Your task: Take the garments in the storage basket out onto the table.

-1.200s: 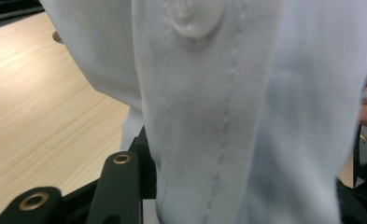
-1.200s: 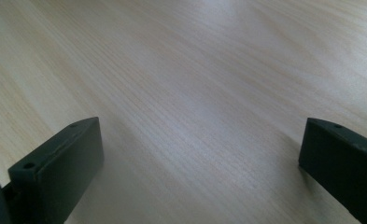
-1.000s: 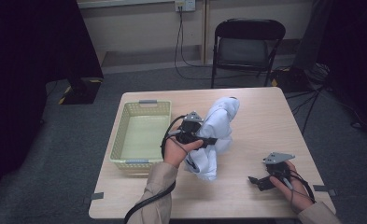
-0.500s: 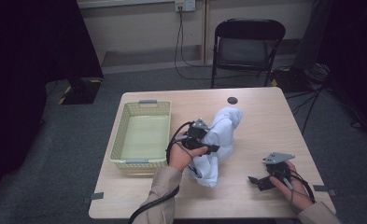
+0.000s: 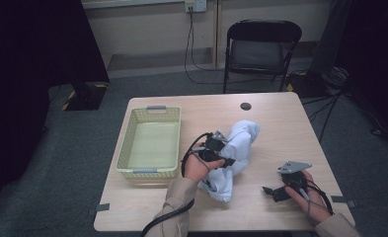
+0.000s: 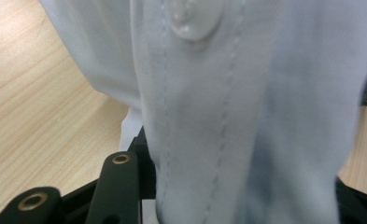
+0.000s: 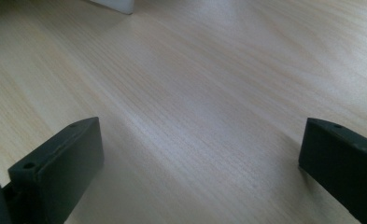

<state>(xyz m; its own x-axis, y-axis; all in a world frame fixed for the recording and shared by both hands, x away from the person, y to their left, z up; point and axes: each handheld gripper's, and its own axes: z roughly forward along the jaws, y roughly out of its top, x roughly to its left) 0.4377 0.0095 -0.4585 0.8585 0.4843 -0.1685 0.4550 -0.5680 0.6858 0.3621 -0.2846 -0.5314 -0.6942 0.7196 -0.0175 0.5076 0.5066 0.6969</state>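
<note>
A: What's at the far left of the desk (image 5: pixel 280 118)?

B: Pale yellow basket (image 5: pixel 127 148), around 9 o'clock from desk centre, long side running front-to-back. Looks empty inside.

A: And next to it?

B: Left gripper (image 5: pixel 220 157), just right of the basket at abt centre, held in the person's left hand (image 5: pixel 197 167). It's clamped on a white shirt (image 5: pixel 236 148); in the left gripper view the shirt's stitched edge (image 6: pixel 204 116) w/ a white button (image 6: pixel 193 21) runs down between the black jaws, cloth pinched tight. Cable loops back along the tan sleeve (image 5: pixel 174 210).

A: Where's the shirt lying?

B: Bunched in a heap mid-desk, stretching from abt 1 o'clock of the gripper down to 5 o'clock, lower end near the front edge. Small dark round spot (image 5: pixel 246 106) on the desk at 12 o'clock from it, well apart.

A: Right side?

B: Right gripper (image 5: pixel 273 191) at abt 4 o'clock, near the front right corner, in the right hand (image 5: pixel 307 197). Jaws wide apart, holding nothing, bare wood between them in the right gripper view. Black folding chair (image 5: pixel 260 49) behind the desk.
</note>
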